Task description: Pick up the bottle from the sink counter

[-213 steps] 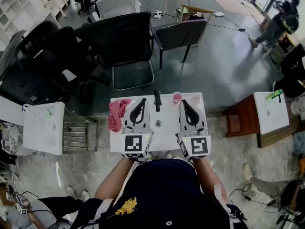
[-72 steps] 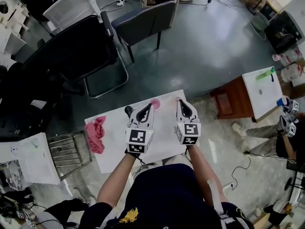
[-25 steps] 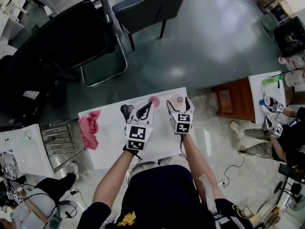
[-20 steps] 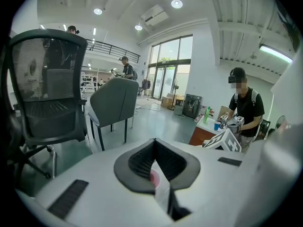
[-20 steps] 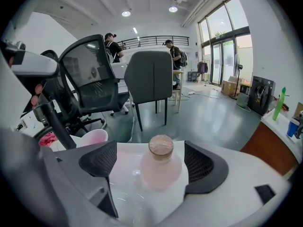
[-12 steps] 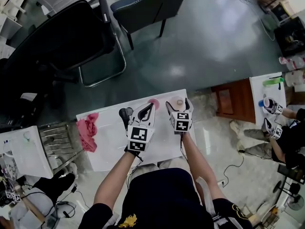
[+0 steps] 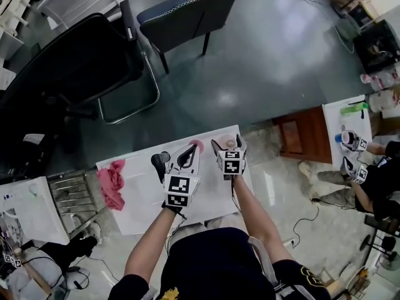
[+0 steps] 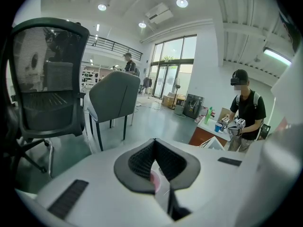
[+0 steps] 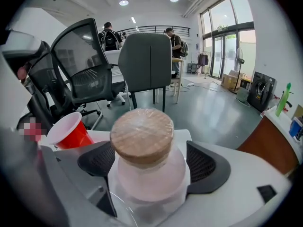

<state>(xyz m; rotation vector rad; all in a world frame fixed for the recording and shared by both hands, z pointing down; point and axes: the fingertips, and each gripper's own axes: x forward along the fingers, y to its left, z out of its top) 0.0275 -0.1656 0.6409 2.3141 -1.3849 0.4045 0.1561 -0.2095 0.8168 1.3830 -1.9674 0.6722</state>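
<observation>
Cork-topped bottle [image 9: 143, 137] stands upright dead centre in my right gripper [image 9: 151, 163]; jaws opening wide either side, not touching; nothing gripped yet.

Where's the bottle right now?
In the right gripper view, the bottle stands between the right gripper's opening jaws, red cup at its left, near the counter's far edge.

place: open-plan office | signs: mesh office chairs [image 7: 78, 61], tall glass windows [image 8: 173, 65]
</observation>
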